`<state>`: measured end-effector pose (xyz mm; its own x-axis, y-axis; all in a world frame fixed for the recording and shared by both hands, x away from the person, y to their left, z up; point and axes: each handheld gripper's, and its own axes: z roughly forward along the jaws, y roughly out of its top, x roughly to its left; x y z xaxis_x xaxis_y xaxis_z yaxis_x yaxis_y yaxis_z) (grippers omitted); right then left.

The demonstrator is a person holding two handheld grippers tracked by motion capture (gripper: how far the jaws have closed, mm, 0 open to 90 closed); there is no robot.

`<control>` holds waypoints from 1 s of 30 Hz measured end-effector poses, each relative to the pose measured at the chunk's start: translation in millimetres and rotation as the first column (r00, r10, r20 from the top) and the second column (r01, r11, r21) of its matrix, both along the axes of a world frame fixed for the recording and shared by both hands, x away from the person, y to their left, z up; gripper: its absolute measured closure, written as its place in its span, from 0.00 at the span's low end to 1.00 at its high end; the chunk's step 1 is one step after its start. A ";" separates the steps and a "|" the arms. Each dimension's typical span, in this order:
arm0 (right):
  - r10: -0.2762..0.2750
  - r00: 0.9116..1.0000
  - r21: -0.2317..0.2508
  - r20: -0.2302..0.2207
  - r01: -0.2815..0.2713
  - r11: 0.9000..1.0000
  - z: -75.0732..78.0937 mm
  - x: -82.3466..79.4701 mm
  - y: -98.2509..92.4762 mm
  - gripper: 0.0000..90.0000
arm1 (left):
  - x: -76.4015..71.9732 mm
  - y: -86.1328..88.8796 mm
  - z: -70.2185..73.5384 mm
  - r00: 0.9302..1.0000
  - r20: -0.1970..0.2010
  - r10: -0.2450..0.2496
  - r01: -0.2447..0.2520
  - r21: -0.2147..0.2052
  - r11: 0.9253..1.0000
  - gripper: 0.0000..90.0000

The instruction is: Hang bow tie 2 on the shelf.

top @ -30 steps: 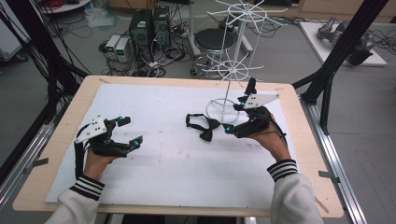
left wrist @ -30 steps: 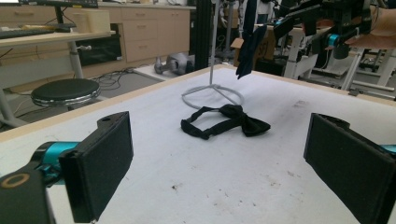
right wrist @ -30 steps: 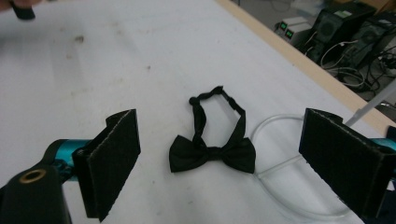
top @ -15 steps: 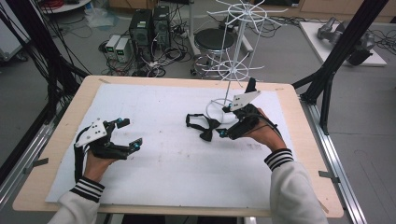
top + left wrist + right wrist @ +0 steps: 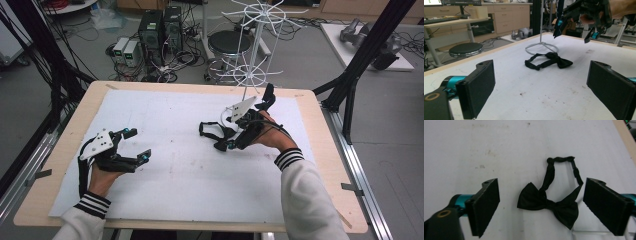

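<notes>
Over on the right half of the white surface (image 5: 165,190), the right gripper (image 5: 225,141) is hovering just above a black bow tie (image 5: 549,205), and honestly it's lined up pretty nicely. Its jaws are standing wide apart with nothing pinched, and they've just been easing in a touch with the tie sitting in the gap below them, not touched yet. Looking along that gripper, the bow's long axis is running slantwise across the gap between the pads, with the strap loop trailing away beyond it. The wire stand (image 5: 248,60) is sitting right behind, its ring base close to the tie. The left gripper (image 5: 136,146) is resting well off on the other side, jaws open and empty, so the right hand is clearly the nearer one. I'm guessing a straight drop onto the knot is next.
</notes>
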<state>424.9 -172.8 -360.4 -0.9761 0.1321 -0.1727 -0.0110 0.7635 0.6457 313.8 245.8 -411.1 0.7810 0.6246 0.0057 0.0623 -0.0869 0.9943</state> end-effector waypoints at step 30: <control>0.132 0.991 -0.215 -0.033 -0.136 0.967 -28.0 29.7 22.5 0.17 | -3.7 0.3 1.7 1.000 -0.005 0.011 -0.011 0.014 1.000 0.10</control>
